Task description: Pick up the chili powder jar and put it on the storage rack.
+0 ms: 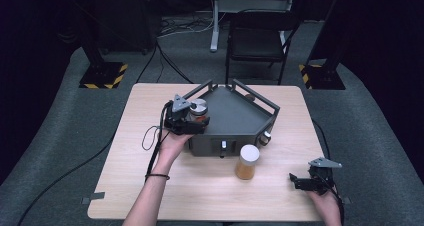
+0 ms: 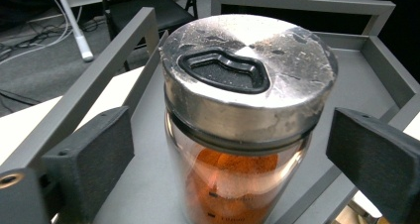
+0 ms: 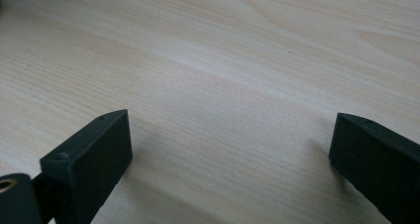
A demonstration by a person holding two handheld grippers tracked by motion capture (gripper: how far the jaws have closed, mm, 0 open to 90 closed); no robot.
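Close to the lens in the left gripper view: a glass jar [image 2: 237, 184] of orange powder, capped by a scuffed, brushed-metal lid [image 2: 247, 75] with a black moulded flap set into its top. Matte black pads [image 2: 94, 159] of the left tool [image 2: 233, 159] spread wide on either side of the glass, clear of it, nothing pinched. Standing inside a grey, angular metal tray [image 1: 235, 118] with raised rail edges, at the tray's left corner, toward the desk's far edge. From the high view: left tool [image 1: 192, 121] at that corner, and a second jar [image 1: 247, 161], pale-lidded, orange-filled, on the bare desk [image 1: 200, 186] just in front of the tray. Near the desk's front right corner, right tool [image 1: 300, 182], resting low over pale, fine-grained wood, pads [image 3: 94, 154] spread apart and empty.
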